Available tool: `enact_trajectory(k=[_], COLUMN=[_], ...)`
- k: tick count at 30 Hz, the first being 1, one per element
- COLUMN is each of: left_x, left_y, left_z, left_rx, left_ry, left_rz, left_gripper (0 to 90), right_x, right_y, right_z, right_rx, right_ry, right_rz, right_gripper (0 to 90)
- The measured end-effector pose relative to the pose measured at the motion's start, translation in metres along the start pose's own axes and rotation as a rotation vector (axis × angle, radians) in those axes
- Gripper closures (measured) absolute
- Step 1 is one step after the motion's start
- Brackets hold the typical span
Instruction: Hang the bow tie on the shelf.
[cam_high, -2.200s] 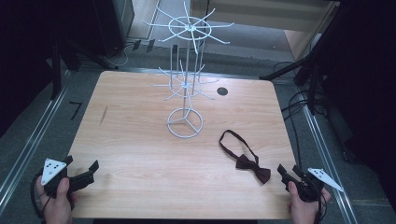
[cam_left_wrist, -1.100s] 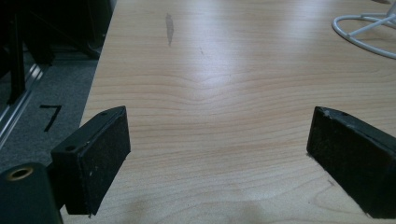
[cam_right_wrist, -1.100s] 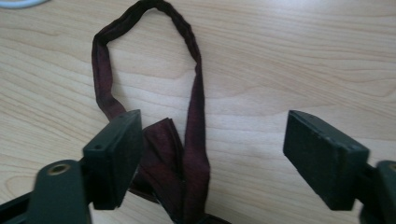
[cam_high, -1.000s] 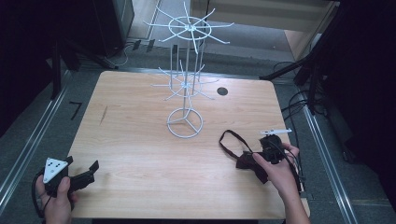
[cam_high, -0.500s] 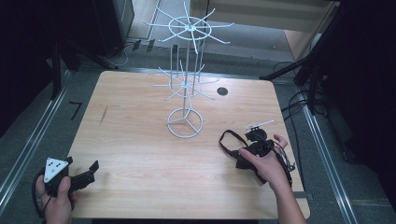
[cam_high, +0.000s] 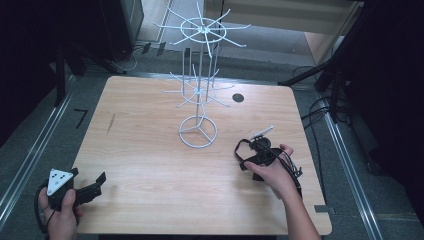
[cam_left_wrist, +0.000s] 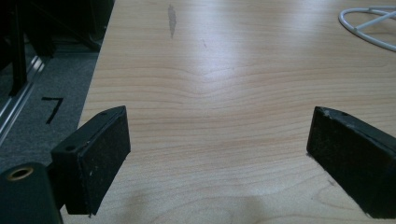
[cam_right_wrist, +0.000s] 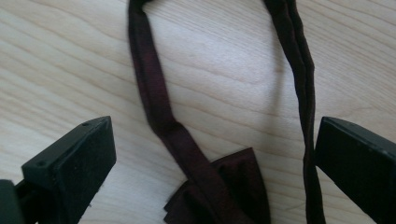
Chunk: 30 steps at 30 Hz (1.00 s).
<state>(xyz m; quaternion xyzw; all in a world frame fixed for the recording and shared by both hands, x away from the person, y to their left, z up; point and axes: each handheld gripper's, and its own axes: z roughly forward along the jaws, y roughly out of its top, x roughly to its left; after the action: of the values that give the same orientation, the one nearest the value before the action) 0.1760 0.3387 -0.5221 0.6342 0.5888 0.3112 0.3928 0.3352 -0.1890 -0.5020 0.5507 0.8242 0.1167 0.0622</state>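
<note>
One soft, light bow tie lies limp on the desk near the right edge, between your right hand-held gripper's spread jaws; pinch its thick knot, since the strap will slip. Your left hand-held gripper gapes empty.

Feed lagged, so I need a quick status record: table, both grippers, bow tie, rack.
table: wooden table
rack: white wire rack upright at table centre
bow tie: dark bow tie flat on table, strap looped
right gripper: right gripper open, jaws either side of the tie, not closed on it
left gripper: left gripper open over bare wood near the table's left corner
</note>
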Motion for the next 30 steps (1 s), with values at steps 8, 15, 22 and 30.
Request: enact_trajectory(k=[8, 15, 22, 30], left_x=[0.0, 0.0, 0.0, 0.0], left_y=[0.0, 0.0, 0.0, 0.0], left_z=[0.0, 0.0, 0.001, 0.0], left_rx=[0.002, 0.003, 0.003, 0.006], left_ry=[0.0, -0.003, -0.005, -0.008], left_rz=[-0.003, 0.001, 0.003, 0.0], left_gripper=[6.8, 6.8, 6.8, 6.8], right_x=[-0.006, -0.012, -0.016, -0.014], right_y=[0.005, 0.004, 0.002, 0.001], right_z=[0.007, 0.006, 0.003, 0.003], right_rx=[0.067, 0.061, 0.044, 0.022], right_ry=[-0.076, -0.009, 0.0, 0.02], right_rz=[0.034, 0.039, 0.017, 0.0], right_gripper=[15.5, 46.8, 77.2, 90.0])
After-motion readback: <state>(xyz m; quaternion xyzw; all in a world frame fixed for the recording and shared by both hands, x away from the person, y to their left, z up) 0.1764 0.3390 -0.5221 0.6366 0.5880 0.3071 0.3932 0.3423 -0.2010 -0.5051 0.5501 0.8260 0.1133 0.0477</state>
